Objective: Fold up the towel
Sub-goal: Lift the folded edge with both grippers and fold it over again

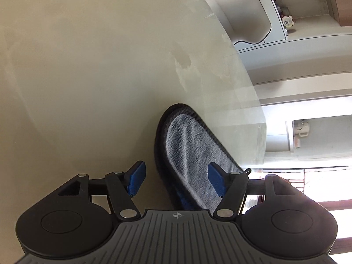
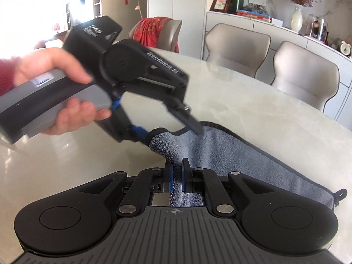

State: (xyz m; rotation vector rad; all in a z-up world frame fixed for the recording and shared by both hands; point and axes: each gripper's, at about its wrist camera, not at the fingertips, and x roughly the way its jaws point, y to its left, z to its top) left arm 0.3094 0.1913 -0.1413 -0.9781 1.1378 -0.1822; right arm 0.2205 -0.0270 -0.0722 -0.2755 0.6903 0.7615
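Dining room, pale marble table (image 2: 253, 101) with beige chairs (image 2: 237, 44) behind. Grey towel (image 2: 231, 154) lies near the table edge, apparently doubled over once. Right gripper (image 2: 176, 179) pinches a towel fold, fingers narrow. Left gripper (image 1: 176, 179) is spread wide around the towel's end, not clamped. Likely mid-task; further folding and flattening remain.

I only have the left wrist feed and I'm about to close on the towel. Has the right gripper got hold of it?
Observer: Yes. The right gripper is shut on a bunched fold of the towel.
Operator: Is the edge by my jaws off the table?
Observer: Yes. It curls up in a hump at the left gripper, whose open jaws straddle it. The rest lies on the table.
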